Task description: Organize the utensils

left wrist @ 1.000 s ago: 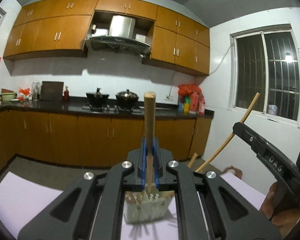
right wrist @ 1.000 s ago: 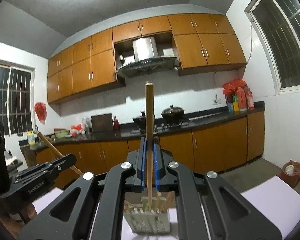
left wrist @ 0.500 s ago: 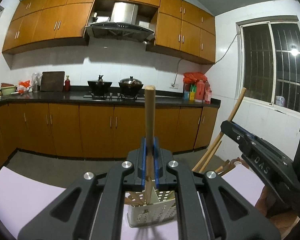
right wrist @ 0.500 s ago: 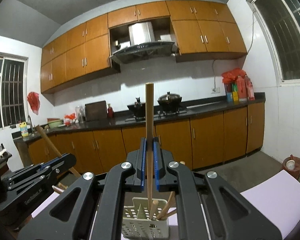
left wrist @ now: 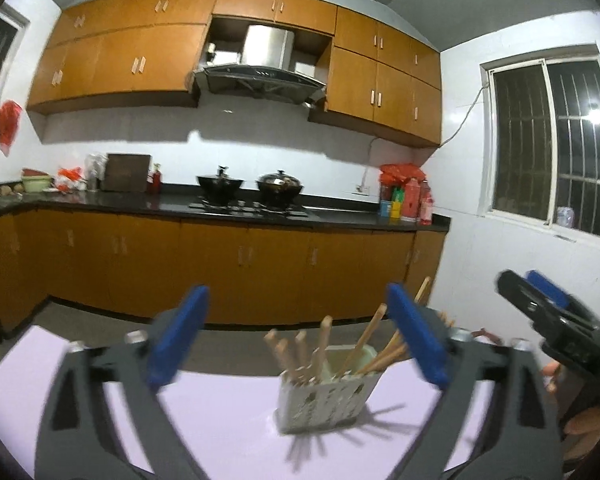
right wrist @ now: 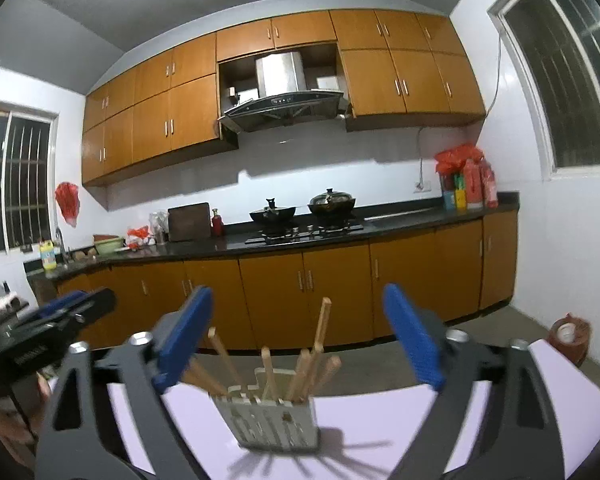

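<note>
A white perforated utensil holder (left wrist: 324, 400) stands on the pale lilac table (left wrist: 220, 420), with several wooden chopsticks (left wrist: 324, 340) leaning in it. My left gripper (left wrist: 298, 336) is just in front of and slightly above it. Its jaws are opening wide and its blue pads (left wrist: 180, 336) touch nothing. In the right wrist view the same holder (right wrist: 276, 420) and chopsticks (right wrist: 320, 332) sit ahead of my right gripper (right wrist: 299, 336). Its jaws are also opening wide, with nothing gripped. Each gripper shows at the edge of the other's view: the right one (left wrist: 540, 304), the left one (right wrist: 60, 316).
Behind the table runs a kitchen counter (left wrist: 260, 216) with two black pots on a stove and orange cabinets below. A brown jar (right wrist: 568, 334) stands on the floor at the right. A person's hand (left wrist: 588, 424) holds the right gripper.
Each gripper was shut on an upright wooden chopstick over the holder. Both have sunk and spread their jaws, and the chopsticks now stand in the holder.
</note>
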